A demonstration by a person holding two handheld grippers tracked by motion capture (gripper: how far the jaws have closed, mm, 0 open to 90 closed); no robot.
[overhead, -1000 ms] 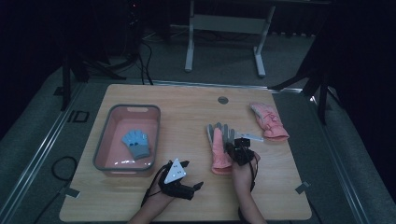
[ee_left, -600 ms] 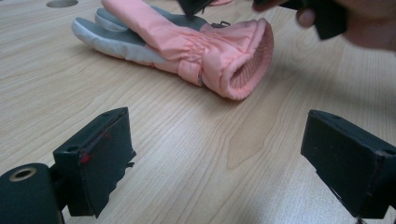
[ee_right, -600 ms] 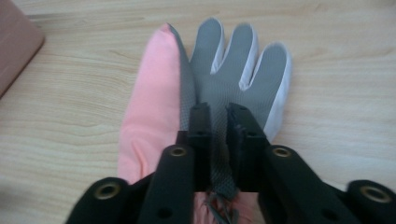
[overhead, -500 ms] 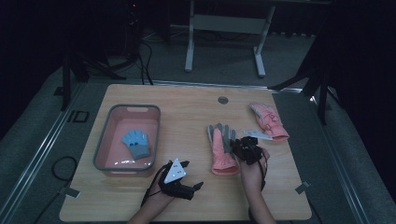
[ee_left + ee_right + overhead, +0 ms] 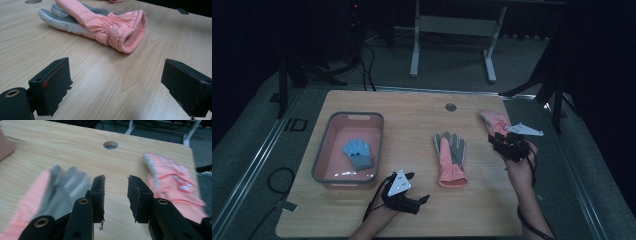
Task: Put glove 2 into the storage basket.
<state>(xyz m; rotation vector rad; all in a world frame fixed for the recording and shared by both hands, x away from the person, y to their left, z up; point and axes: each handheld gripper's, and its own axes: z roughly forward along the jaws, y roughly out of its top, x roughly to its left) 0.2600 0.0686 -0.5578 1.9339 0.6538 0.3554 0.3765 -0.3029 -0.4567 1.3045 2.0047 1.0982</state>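
the right gripper [image 5: 501,141] has just been opening its jaws, nothing between them. it hovers at the near edge of the far pink glove [image 5: 492,121], with the pink-and-grey glove [image 5: 450,159] off to its left. the left gripper [image 5: 408,176] rests wide open and empty on the table [image 5: 412,107], forearm low.

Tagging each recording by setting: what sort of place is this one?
Probably a lab or studio set up for recording, not a home: a plain wooden table with a cable hole, dark curtained surroundings, loose cables on grey carpet, and a metal stand behind.
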